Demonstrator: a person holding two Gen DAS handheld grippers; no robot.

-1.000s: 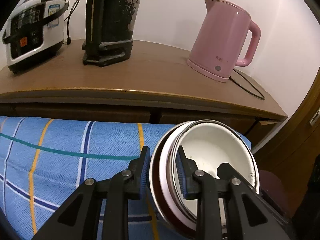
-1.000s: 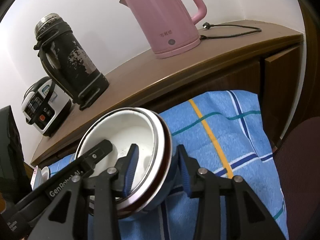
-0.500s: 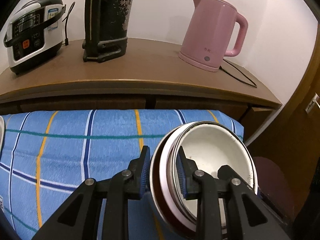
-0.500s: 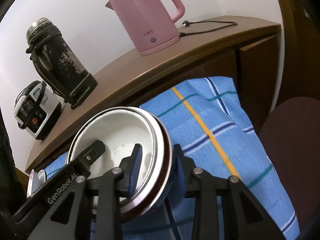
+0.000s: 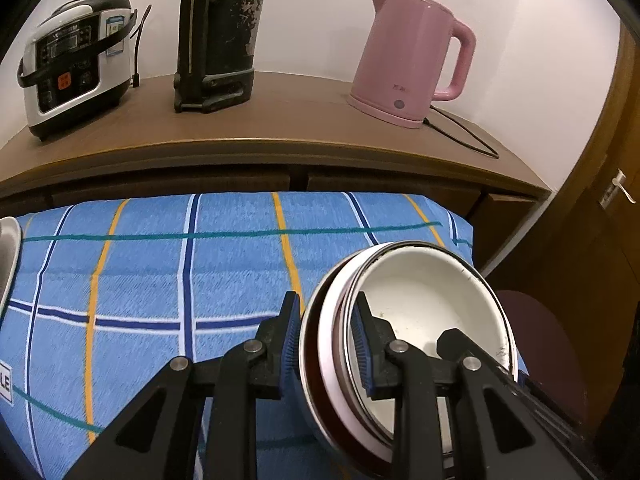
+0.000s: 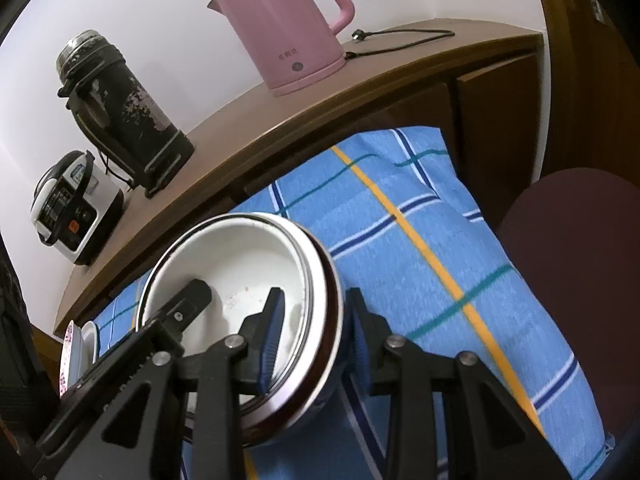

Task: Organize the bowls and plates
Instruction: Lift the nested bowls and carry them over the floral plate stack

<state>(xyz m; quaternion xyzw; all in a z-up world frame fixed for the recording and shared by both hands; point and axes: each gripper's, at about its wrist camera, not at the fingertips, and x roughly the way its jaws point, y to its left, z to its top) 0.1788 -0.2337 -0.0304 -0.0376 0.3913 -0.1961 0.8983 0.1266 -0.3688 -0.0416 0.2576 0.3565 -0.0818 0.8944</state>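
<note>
A stack of nested bowls (image 5: 424,300), white inside with pink, brown and blue rims beneath, hangs tilted over the blue plaid tablecloth (image 5: 180,280). My left gripper (image 5: 326,320) is shut on its left rim, one pad inside and one outside. My right gripper (image 6: 314,314) is shut on the opposite rim of the same bowl stack (image 6: 240,264). Each view shows a finger of the other gripper reaching into the top bowl. The stack's underside is hidden.
A wooden sideboard (image 5: 280,120) behind the table carries a rice cooker (image 5: 68,64), a black flask (image 5: 220,32) and a pink kettle (image 5: 408,60) with its cord. A metal bowl (image 5: 6,260) sits at the cloth's left edge, floral dishes (image 6: 74,344) further left, a dark red chair (image 6: 580,260) on the right.
Both grippers have carried the stack back from the sideboard, so more of the cloth shows. The right gripper's jaws have narrowed onto the rim.
</note>
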